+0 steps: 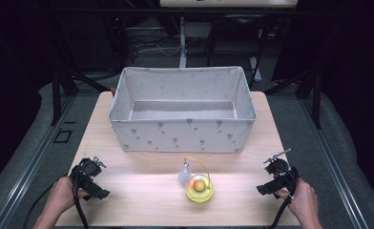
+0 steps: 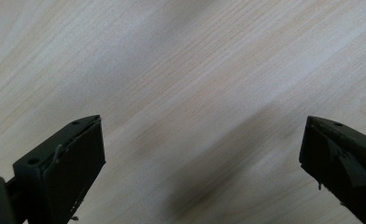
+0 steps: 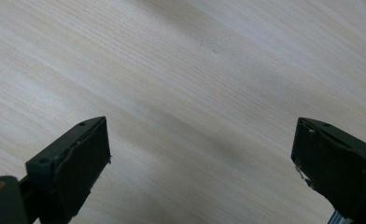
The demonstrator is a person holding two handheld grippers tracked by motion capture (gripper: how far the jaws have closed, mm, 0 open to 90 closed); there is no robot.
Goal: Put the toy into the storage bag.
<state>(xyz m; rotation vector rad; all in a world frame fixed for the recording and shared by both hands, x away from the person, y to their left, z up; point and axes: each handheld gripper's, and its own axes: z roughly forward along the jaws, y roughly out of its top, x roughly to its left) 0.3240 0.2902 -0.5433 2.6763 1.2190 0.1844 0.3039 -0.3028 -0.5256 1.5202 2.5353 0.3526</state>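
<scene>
High view, left to right: my left gripper rests near the wooden table's front left corner, jaws wide apart over bare wood, holding nothing. Between the grippers, near the front edge, sits the yellow cat toy with an orange ball and feather, just before the fabric storage bin. My right gripper, likewise spread and empty, rests front right.

The yellow toy between both grippers is too small to identify. Both forearms are cut off at the bottom edge.
</scene>
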